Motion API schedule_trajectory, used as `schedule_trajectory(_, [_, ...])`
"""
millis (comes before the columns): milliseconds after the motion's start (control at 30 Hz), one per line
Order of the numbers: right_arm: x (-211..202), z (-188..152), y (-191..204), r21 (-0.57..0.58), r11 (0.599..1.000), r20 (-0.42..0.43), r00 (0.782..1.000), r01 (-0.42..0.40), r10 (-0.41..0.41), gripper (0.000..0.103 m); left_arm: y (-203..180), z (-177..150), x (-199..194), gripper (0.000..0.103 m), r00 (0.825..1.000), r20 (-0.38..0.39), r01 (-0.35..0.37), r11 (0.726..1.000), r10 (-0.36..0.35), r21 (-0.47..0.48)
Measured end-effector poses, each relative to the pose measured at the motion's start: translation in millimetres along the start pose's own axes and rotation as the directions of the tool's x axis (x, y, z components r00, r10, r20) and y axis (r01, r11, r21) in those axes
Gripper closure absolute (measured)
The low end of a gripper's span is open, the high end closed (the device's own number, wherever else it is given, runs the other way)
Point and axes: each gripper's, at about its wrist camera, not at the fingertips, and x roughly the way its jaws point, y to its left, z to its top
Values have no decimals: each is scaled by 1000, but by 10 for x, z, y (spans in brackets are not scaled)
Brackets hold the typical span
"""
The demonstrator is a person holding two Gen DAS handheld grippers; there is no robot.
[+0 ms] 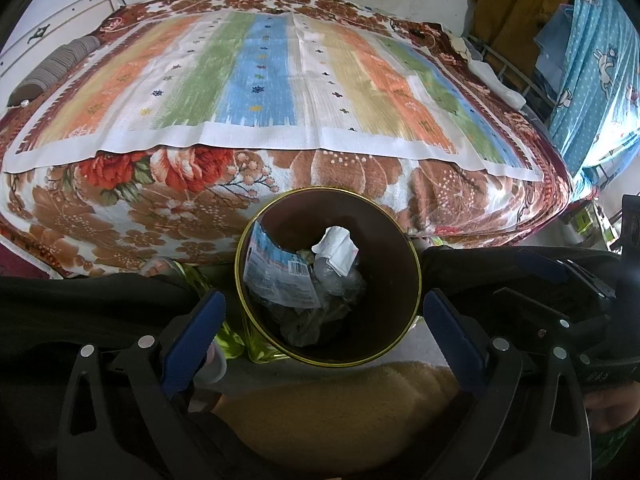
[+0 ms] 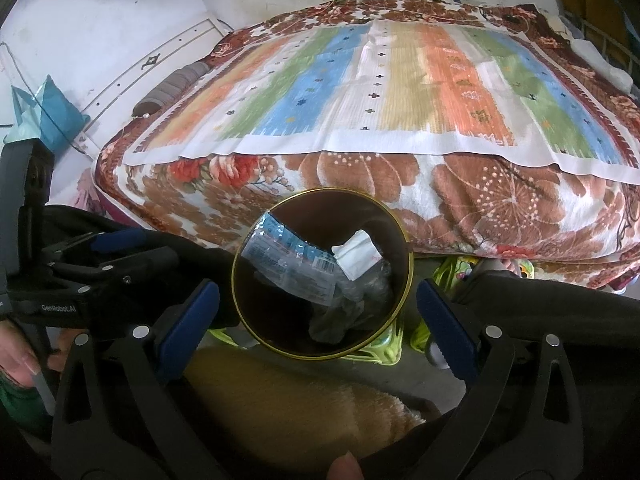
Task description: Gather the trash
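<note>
Left wrist view, entry one: left gripper (image 1: 324, 332), jaws spread wide, nothing between them, poised above the bin (image 1: 400, 280).

Entry two: bin, dark brown inside with a gold rim, standing on the floor just near the bed (image 1: 280, 92). Contents: a blue-and-white wrapper (image 1: 276, 272) leaning against the left inner wall, a white crumpled paper (image 1: 336, 250) toward the far side, grey clear plastic (image 1: 340, 284) beneath them.

Entry three, right wrist view: right gripper (image 2: 318, 320), likewise wide open and empty, above the same bin from slightly to the right.

Entry four: bed, covered by a floral blanket (image 1: 360, 176) with a striped cloth (image 1: 260, 80) on top. I see no loose trash on it from either camera.

Entry five: yellow-green sandals (image 2: 384, 344) on the floor beside the bin; a tan furry thing (image 1: 340, 404) near me, unidentified.

Handling note, my judgement: collecting looks nearly done or done. If I search further, I should lift both grippers clear of the rim before swinging away, so neither finger clips the bin and tips it. The wrapper stands close to the rim; pressing it down lightly would keep it from spilling.
</note>
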Motion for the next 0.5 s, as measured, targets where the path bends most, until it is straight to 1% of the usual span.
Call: schedule_trajectory(500, [1, 1, 3, 2, 1000, -1, 1000, -1, 1, 9, 1, 2, 1, 6, 1000, -1, 0, 1000, 0, 0])
